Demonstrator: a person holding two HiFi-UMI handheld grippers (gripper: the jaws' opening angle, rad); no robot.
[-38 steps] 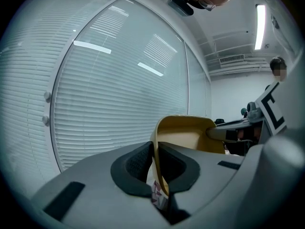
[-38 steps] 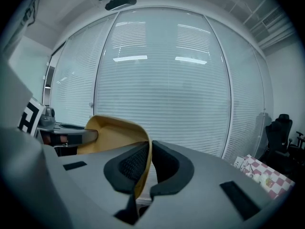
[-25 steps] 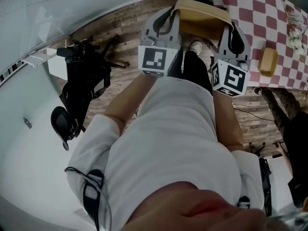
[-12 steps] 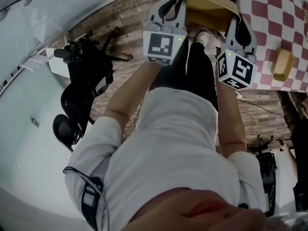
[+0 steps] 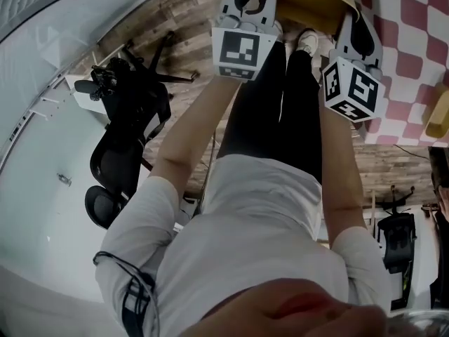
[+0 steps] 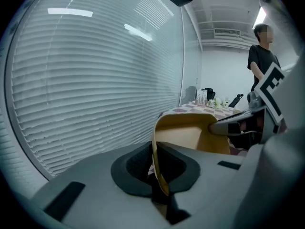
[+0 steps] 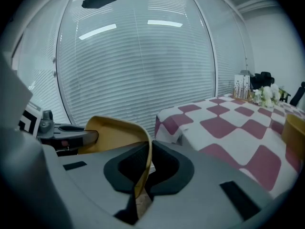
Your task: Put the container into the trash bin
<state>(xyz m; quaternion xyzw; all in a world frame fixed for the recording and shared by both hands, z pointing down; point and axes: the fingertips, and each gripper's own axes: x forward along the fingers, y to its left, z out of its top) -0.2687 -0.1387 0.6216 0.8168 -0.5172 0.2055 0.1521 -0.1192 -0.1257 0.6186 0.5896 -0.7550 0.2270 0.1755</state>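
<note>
The left claw [image 6: 159, 178] is clamped tight on one thin side wall of the tan container [image 6: 188, 135], and the wall's edge runs up between its jaws. The right claw [image 7: 140, 178] is clamped the same way on the opposite wall, so the container hangs in the air between the two, its open hollow showing in both gripper views. In the head view it sits at the very top of the frame, in front of the person's outstretched forearms and above the wooden floor [image 5: 186, 16], with the person's dark trouser legs and pale shoes [image 5: 306, 41] below it. Each claw carries its marker cube, the left one [image 5: 240, 51] facing the camera squarely and the right one [image 5: 354, 90] turned on a corner. To the right of the container, and apart from it, stands the desk [image 7: 228, 128] under a red and white checked cloth. A second tan object [image 5: 438, 114] lies on that cloth near the frame's edge, and some flowers [image 7: 267, 97] and small items stand at the desk's far end. Closed window blinds [image 7: 143, 66] fill the wall ahead of both claws. A black office chair [image 5: 126, 142] stands on the floor off to the person's left. Another person [image 6: 262, 56] in dark clothes stands in the background of the left gripper view.
</note>
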